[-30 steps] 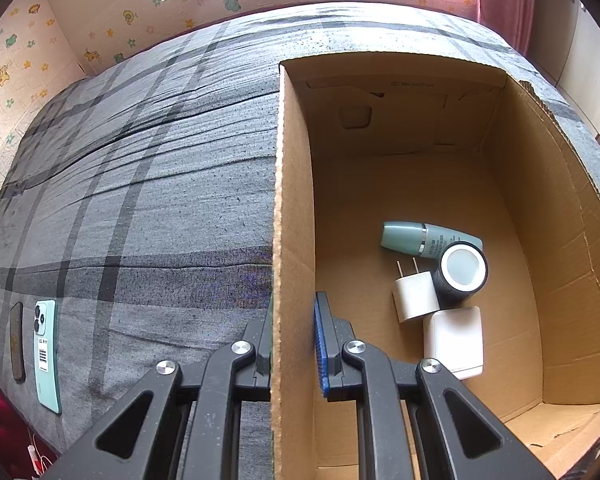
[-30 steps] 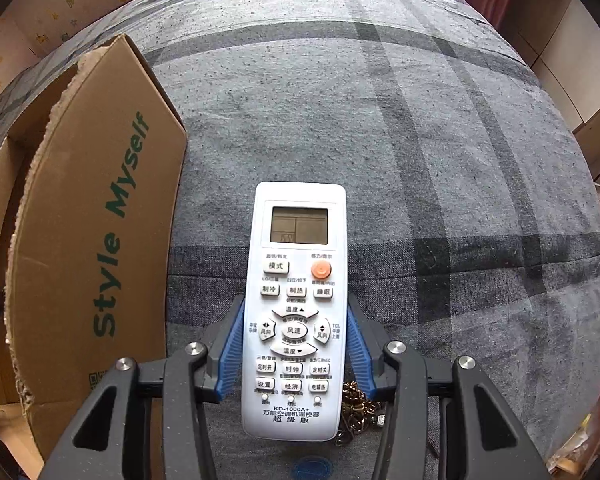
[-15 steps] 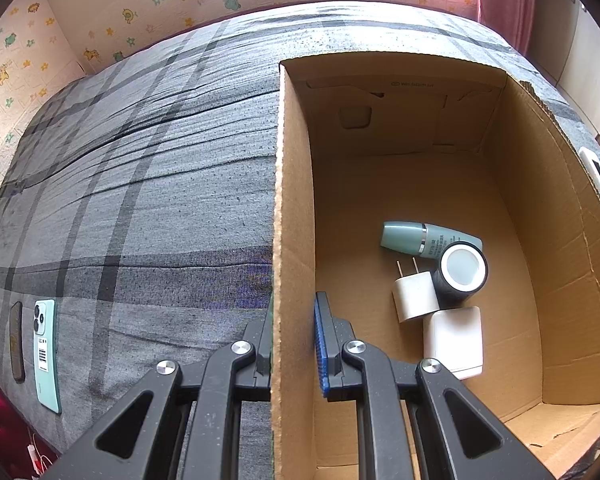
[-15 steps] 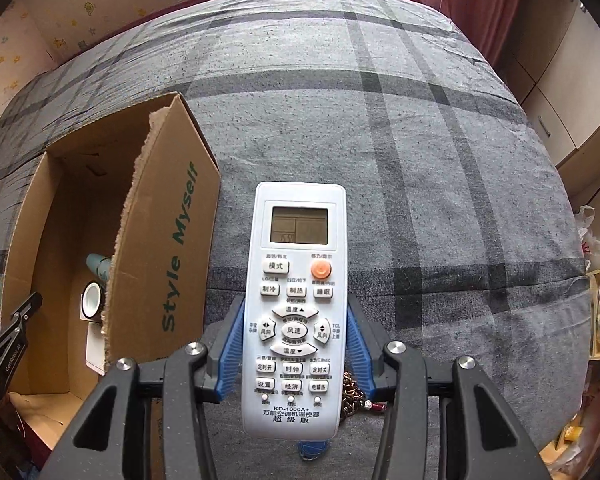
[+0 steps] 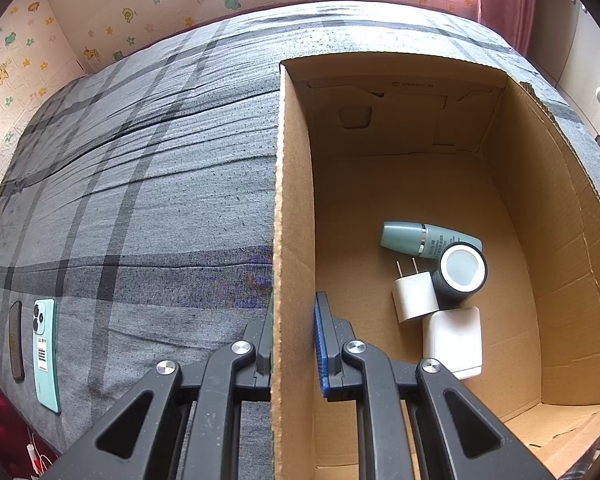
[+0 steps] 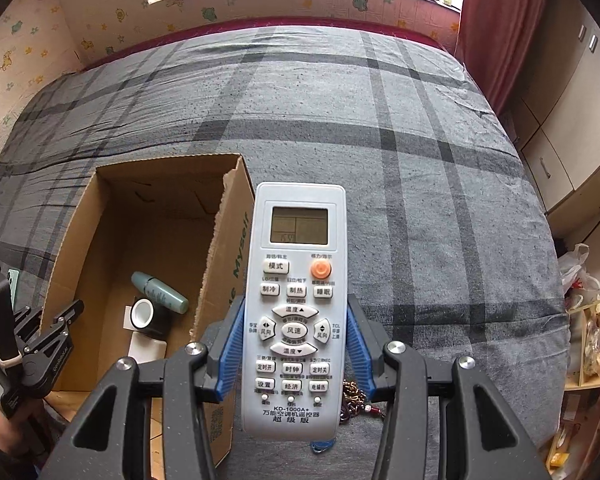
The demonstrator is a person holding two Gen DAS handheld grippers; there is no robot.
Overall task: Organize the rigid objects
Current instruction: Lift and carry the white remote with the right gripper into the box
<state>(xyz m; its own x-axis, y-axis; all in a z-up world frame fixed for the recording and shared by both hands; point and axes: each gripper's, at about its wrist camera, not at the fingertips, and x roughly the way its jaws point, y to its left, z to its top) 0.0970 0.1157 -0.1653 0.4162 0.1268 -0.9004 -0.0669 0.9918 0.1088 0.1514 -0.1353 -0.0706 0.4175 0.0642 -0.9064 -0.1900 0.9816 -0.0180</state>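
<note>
My right gripper (image 6: 296, 344) is shut on a white air-conditioner remote (image 6: 296, 304) and holds it high above the bed, to the right of the open cardboard box (image 6: 220, 240). My left gripper (image 5: 294, 340) is shut on the box's left wall (image 5: 292, 200). Inside the box lie a teal bottle (image 5: 428, 236), a black roll with a white core (image 5: 462, 274), a small white plug charger (image 5: 414, 296) and a larger white charger (image 5: 454, 340). The left gripper's body also shows in the right wrist view (image 6: 40, 344).
The box stands on a grey plaid bedspread (image 6: 420, 160). A teal phone (image 5: 46, 352) and a dark flat object (image 5: 16, 344) lie near the bed's left edge. A beaded string (image 6: 354, 400) lies under the remote. Cabinets (image 6: 572, 128) stand right.
My right gripper has risen with the remote, so the box interior and more of the bed now show. My left gripper has kept its hold on the box wall.
</note>
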